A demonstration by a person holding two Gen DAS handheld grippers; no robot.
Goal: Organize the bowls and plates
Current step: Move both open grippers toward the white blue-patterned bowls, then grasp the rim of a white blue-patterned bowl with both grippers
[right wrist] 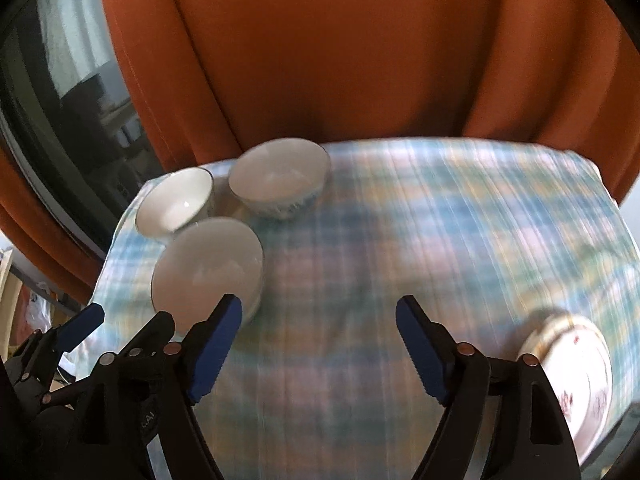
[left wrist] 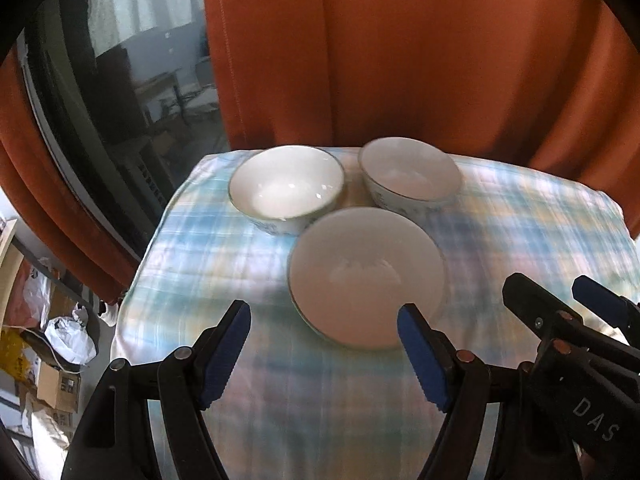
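Observation:
Three white bowls with blue-patterned sides stand close together on a plaid cloth: a near bowl (left wrist: 366,276) (right wrist: 208,268), a back left bowl (left wrist: 286,188) (right wrist: 176,204) and a back right bowl (left wrist: 408,174) (right wrist: 280,180). My left gripper (left wrist: 324,314) (right wrist: 130,318) is open, and the near bowl lies just ahead of its fingertips, untouched by the pads. To its right, my right gripper (right wrist: 319,305) (left wrist: 550,286) is open over bare cloth with nothing between its fingers. A stack of flower-patterned plates (right wrist: 576,368) sits at the near right.
The plaid cloth (left wrist: 200,260) covers a small table whose left edge drops off near the bowls. Orange curtains (left wrist: 440,60) hang close behind, beside a dark window (left wrist: 120,100). Boxes and bags (left wrist: 60,340) litter the floor at the left.

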